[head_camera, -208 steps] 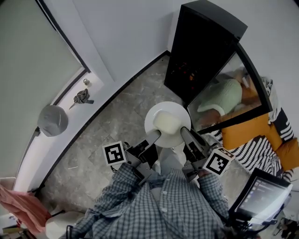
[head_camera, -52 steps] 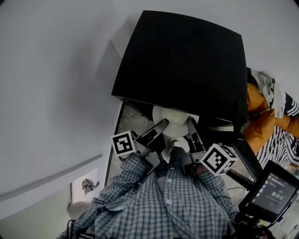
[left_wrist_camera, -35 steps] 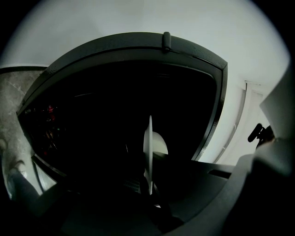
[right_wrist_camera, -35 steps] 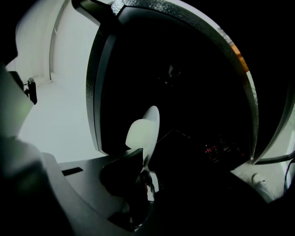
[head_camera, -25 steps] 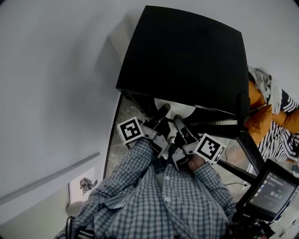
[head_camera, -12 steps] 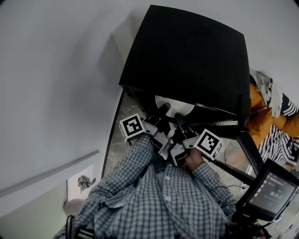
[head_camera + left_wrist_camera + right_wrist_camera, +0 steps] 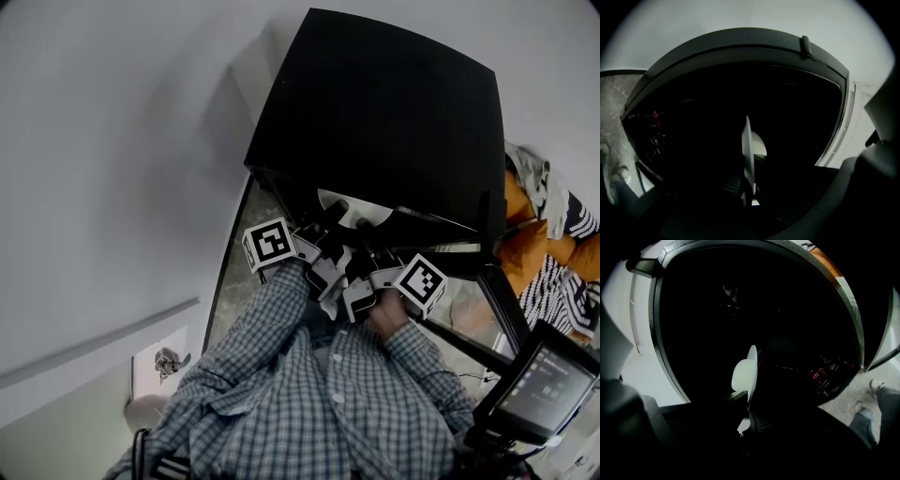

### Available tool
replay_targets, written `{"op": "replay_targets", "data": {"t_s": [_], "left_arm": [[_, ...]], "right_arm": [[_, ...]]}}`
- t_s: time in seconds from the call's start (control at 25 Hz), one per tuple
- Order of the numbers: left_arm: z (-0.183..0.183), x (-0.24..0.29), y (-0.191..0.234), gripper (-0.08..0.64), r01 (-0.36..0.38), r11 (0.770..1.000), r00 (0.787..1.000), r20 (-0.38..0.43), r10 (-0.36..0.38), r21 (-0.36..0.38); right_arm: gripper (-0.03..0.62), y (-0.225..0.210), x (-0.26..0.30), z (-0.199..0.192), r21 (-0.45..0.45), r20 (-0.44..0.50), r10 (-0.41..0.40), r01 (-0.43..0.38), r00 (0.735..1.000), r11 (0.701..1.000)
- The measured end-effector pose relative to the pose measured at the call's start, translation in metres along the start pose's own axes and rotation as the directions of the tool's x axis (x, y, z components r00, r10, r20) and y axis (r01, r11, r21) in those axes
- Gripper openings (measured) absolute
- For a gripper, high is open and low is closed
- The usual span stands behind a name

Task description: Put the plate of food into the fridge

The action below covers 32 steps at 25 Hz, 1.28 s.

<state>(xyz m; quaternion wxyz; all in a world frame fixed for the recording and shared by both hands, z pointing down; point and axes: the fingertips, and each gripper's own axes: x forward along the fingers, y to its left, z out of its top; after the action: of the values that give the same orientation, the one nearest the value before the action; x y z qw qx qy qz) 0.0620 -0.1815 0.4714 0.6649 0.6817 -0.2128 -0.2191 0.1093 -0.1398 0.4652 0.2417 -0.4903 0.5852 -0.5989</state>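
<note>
Plate (image 7: 375,214) of food sat partway inside the black fridge (image 7: 375,112), with only its near rim showing white below the cabinet's top edge in the head view. The left gripper (image 7: 335,208) gripped that rim at about eight o'clock and the right gripper (image 7: 362,225) at about five o'clock, both reaching from the checked shirt (image 7: 309,403) toward twelve.

In the left gripper view the plate (image 7: 747,154) stood edge-on, its rim clamped between the dark jaws of the left gripper (image 7: 746,187). The pale food (image 7: 758,146) bulged toward three o'clock against the unlit interior.

In the right gripper view the plate (image 7: 751,371) was edge-on too, with the food (image 7: 742,376) toward nine o'clock. The jaws of the right gripper (image 7: 749,411) had just been closing and were clenched on the rim.

An orange cushion (image 7: 525,239) lay at three o'clock of the fridge.
</note>
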Motion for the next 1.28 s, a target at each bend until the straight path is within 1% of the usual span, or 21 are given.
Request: {"op": "replay_targets", "data": {"t_s": [0.12,0.24,0.36,0.56,0.64,0.72,0.84,0.92,1.04,1.16,1.2,1.28], "left_arm": [[0.000,0.003,-0.004,0.038,0.013,1.000,1.000,-0.011,-0.013,0.015],[-0.003,0.004,-0.007,0.051,0.035,0.999,0.999,-0.018,-0.035,0.002],[-0.002,0.003,-0.004,0.051,0.015,1.000,1.000,-0.023,-0.014,0.006],[-0.002,0.006,-0.007,0.051,0.055,0.998,0.998,-0.023,-0.055,-0.011],[0.000,0.004,-0.001,0.052,0.031,1.000,0.999,-0.019,-0.031,0.003],[0.002,0.004,0.000,0.051,0.025,1.000,1.000,-0.011,-0.025,0.002],[0.003,0.005,-0.005,0.051,0.043,0.999,0.999,-0.008,-0.043,-0.003],[0.002,0.005,-0.003,0.051,0.042,0.999,0.999,-0.009,-0.042,-0.005],[0.003,0.005,-0.003,0.051,0.055,0.998,0.998,0.005,-0.055,-0.028],[0.005,0.002,0.003,0.051,0.015,1.000,1.000,0.015,-0.015,-0.013],[0.006,0.001,0.005,0.051,0.005,1.000,1.000,0.023,-0.005,-0.018],[0.008,0.000,0.006,0.051,0.009,0.999,0.999,0.046,-0.007,-0.048]], "right_arm": [[0.037,0.003,0.003,0.007,0.004,0.024,0.011,-0.012,1.000,1.000],[0.036,0.002,0.005,0.014,-0.005,0.043,0.002,-0.002,0.999,1.000],[0.035,0.003,0.010,0.016,-0.009,0.057,-0.001,0.001,0.998,1.000],[0.035,0.006,0.020,0.025,-0.078,0.070,0.000,0.005,0.998,0.997],[0.035,0.008,0.023,0.028,-0.102,0.075,-0.003,0.011,0.997,0.995],[0.037,0.010,0.026,0.029,-0.126,0.077,-0.006,0.015,0.997,0.992],[0.037,0.012,0.030,0.033,-0.143,0.084,-0.006,0.018,0.996,0.990],[0.037,0.011,0.032,0.037,-0.156,0.090,-0.010,0.025,0.996,0.987],[0.037,0.012,0.036,0.039,-0.180,0.091,-0.018,0.034,0.996,0.983],[0.037,0.014,0.039,0.042,-0.187,0.088,-0.018,0.035,0.996,0.982],[0.037,0.014,0.040,0.042,-0.183,0.084,-0.016,0.031,0.996,0.983],[0.037,0.015,0.042,0.041,-0.180,0.066,-0.009,0.020,0.998,0.983]]}}
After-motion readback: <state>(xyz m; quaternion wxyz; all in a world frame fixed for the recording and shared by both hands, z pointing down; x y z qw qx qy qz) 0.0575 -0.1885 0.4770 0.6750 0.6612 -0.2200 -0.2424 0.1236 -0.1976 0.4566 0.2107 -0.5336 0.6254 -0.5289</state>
